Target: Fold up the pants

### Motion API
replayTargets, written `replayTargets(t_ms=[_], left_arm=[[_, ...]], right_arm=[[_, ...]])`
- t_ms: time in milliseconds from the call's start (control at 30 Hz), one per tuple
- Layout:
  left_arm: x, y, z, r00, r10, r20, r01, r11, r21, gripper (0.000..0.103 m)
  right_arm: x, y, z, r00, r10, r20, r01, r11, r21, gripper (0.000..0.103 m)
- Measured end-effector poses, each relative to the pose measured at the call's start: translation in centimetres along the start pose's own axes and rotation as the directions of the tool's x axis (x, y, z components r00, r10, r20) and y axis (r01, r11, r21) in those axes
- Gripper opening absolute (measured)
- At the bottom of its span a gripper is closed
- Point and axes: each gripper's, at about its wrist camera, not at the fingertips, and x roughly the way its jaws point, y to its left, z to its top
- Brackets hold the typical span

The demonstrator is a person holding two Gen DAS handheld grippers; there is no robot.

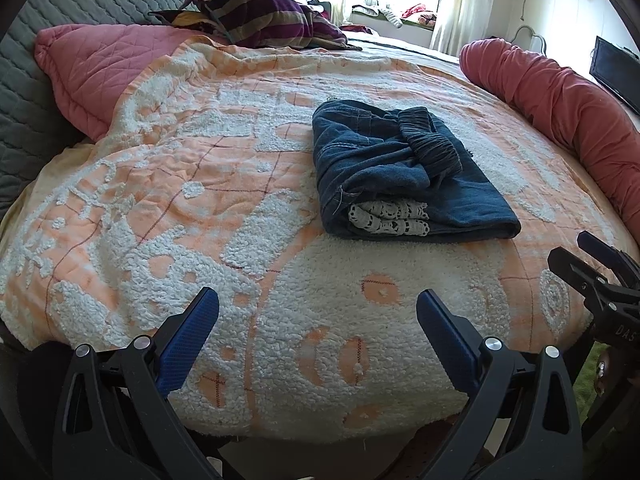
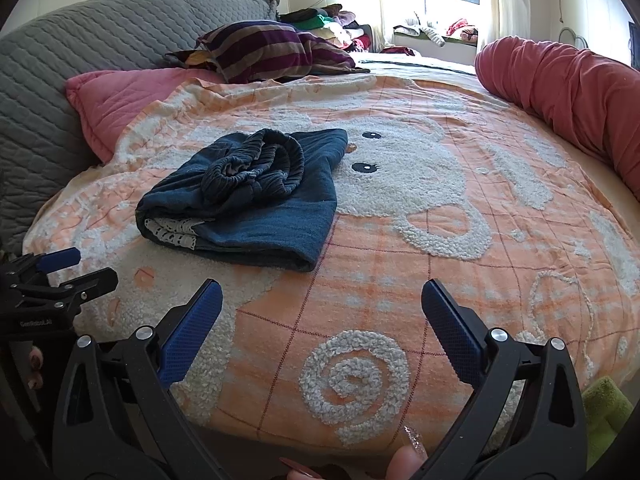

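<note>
Pants folded on bed, both grippers empty & apart.
Dark blue denim pants with white lace hem (image 1: 404,178) lie as a bundle mid of orange-white fluffy blanket (image 1: 320,320). Left gripper (image 1: 318,320) and right gripper (image 2: 322,308) hover near, jaws wide. Risk: loose elastic waistband on top may unroll if nudged.

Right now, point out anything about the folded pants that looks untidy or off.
The blue pants lie folded on the blanket, but the elastic waistband sits bunched in a loose heap on top, and white lace trim pokes out between the layers at the near edge. Both grippers hang open, clear of them.
</note>
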Motion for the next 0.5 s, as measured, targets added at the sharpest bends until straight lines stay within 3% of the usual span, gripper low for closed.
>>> replayTargets(t_ms=[500], left_arm=[[-0.1,-0.06,-0.01,1.0,0.015,0.001,-0.015,1.0,0.003,0.099]], right_arm=[[-0.11,-0.15,-0.02,1.0,-0.007,0.007,0.007,1.0,0.008,0.094]])
